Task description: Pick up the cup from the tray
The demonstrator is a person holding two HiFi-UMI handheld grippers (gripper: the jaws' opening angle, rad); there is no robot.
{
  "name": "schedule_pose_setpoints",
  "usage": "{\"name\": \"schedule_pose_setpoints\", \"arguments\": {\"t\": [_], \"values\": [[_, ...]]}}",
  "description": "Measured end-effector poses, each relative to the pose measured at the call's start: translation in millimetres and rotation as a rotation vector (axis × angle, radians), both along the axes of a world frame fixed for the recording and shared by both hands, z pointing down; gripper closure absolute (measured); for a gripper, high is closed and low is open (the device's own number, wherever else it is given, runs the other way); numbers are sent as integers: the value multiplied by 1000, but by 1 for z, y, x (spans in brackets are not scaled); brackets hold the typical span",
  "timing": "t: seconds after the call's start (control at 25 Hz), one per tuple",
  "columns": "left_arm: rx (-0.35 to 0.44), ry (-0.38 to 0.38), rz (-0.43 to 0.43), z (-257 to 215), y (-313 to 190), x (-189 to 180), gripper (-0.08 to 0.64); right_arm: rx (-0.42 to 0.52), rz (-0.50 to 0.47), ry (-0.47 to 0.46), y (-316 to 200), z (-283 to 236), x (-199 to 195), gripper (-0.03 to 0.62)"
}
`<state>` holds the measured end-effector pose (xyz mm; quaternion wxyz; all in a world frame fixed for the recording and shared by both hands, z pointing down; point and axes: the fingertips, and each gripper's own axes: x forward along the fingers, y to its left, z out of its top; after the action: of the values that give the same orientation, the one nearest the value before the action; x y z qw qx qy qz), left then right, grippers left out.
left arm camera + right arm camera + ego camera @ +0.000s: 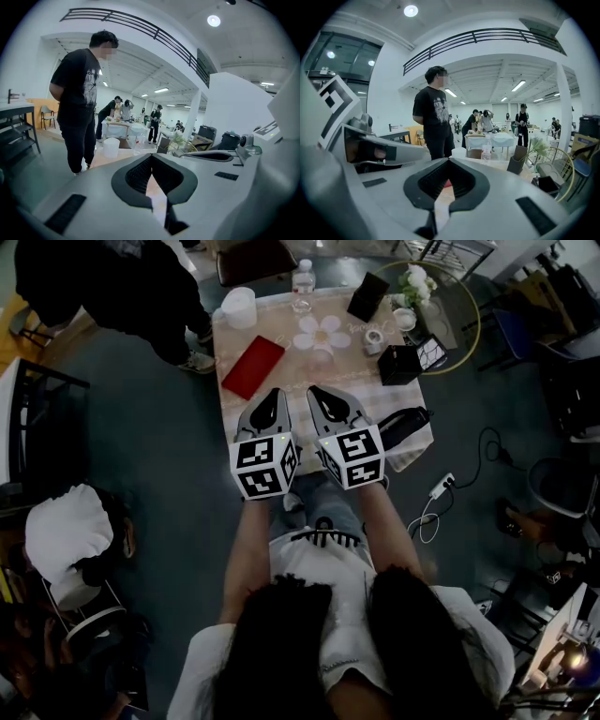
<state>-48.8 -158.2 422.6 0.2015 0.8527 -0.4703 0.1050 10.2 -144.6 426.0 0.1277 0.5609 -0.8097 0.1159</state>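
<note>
Left gripper (276, 393) and right gripper (315, 391): grey moulded shells that tapered toward the tip, with black ribbed pads (140, 174) lining the jaws. Each carried a white cube (265, 465) printed with black square markers. The wearer had a white short-sleeved shirt (323, 563) with black lettering, and long dark hair (281, 652).

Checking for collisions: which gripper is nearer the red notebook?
Left. The left gripper is just short of the red notebook; the right gripper lies farther to its right.
</note>
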Motion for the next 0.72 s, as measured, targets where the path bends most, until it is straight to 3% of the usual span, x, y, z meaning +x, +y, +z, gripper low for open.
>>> {"name": "schedule_pose_setpoints", "arguments": {"t": [0.2,0.72], "values": [[-3,35,4,-4,6,-1,551,0,7,15,7,0,-3,586],[14,-6,24,-3,23,-3,551,14,14,3,17,-4,-9,586]]}}
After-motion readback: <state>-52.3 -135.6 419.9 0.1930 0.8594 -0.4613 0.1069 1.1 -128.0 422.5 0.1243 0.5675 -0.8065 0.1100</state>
